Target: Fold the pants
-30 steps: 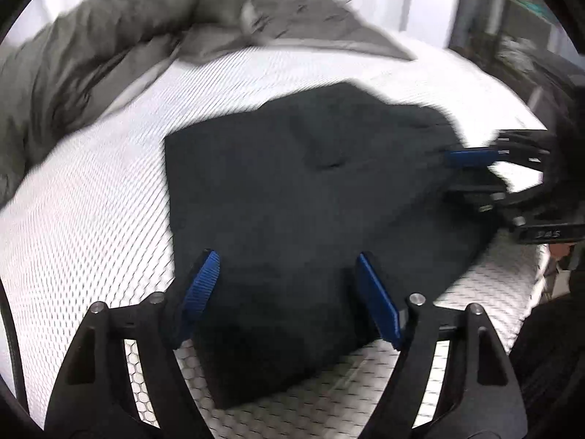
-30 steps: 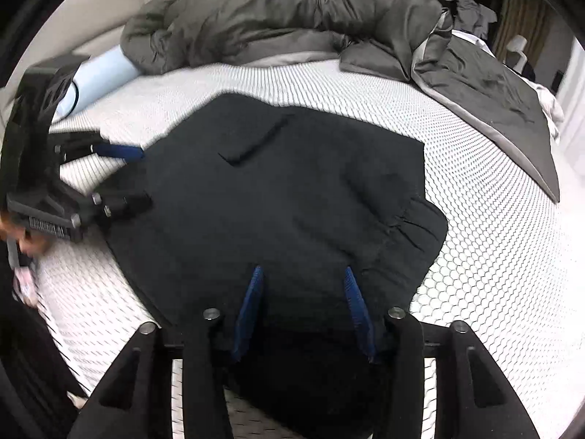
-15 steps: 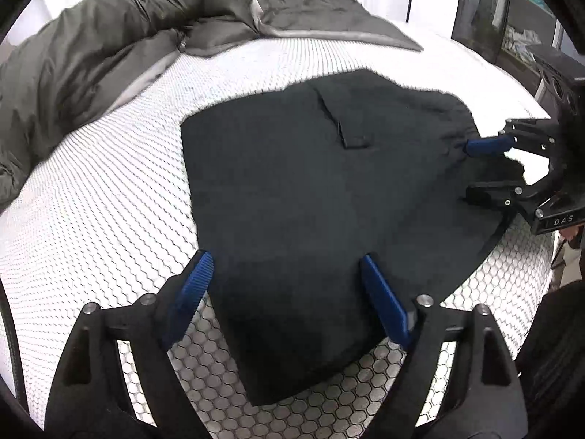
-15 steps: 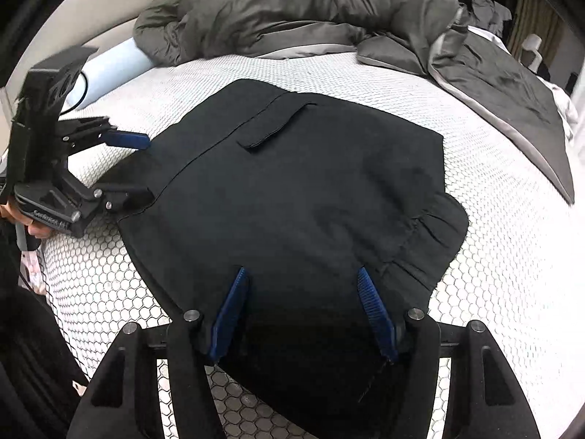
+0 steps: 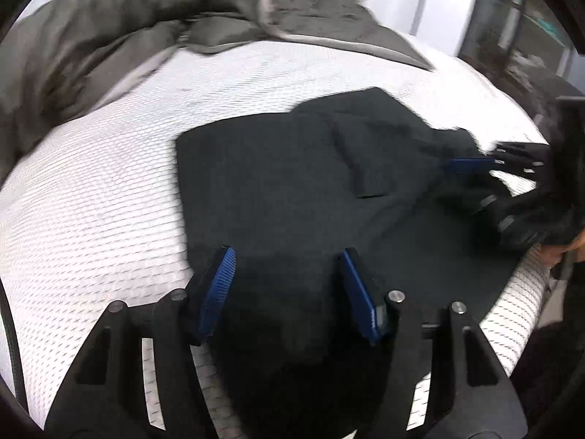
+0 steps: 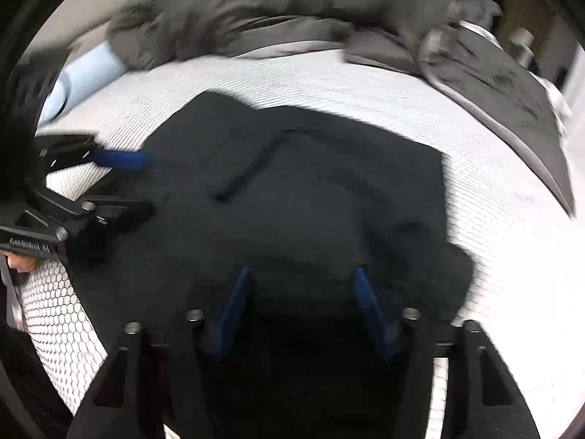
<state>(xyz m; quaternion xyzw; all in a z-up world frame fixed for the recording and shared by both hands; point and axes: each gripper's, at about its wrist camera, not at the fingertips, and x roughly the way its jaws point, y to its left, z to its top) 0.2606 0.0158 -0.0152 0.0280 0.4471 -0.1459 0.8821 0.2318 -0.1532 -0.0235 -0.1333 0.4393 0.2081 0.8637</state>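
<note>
On the white mesh mattress [image 5: 109, 190], black pants [image 5: 292, 183] lie flat in a folded, roughly square stack, near edge toward both hands, grey duvet [image 5: 109, 36] bunched well behind them.

Left side first: left gripper [image 5: 289, 289] sits over the near-left corner of the pants, tilted down at the cloth. Jaws have just been closing, but a clear gap remains between the blue pads [image 5: 215, 292]; dark fabric lies in that gap, pads not visibly pressing it. Reads as spread, not pinching.

Centre: pocket flap [image 6: 248, 168] runs diagonally across the top layer. Frames are motion-blurred, so finer creases can't be told.

Right side: right gripper [image 6: 301, 307] is over the near edge by the gathered waistband corner [image 6: 438, 274]. Its jaws have also just been closing; cloth lies between the pads, gap looks open, and whether they touch the fabric is not clear. Pale blue pillow [image 6: 76, 80] at far left of that view, well apart from the pants.

Key relation: the near edge of the pants runs left to right between the two grippers, each one straddling its own end. Both are about equally close. Judgement: next move is a two-point pinch on that near edge, then carry it away toward the far edge. Risk: grabbing only the top layer.
</note>
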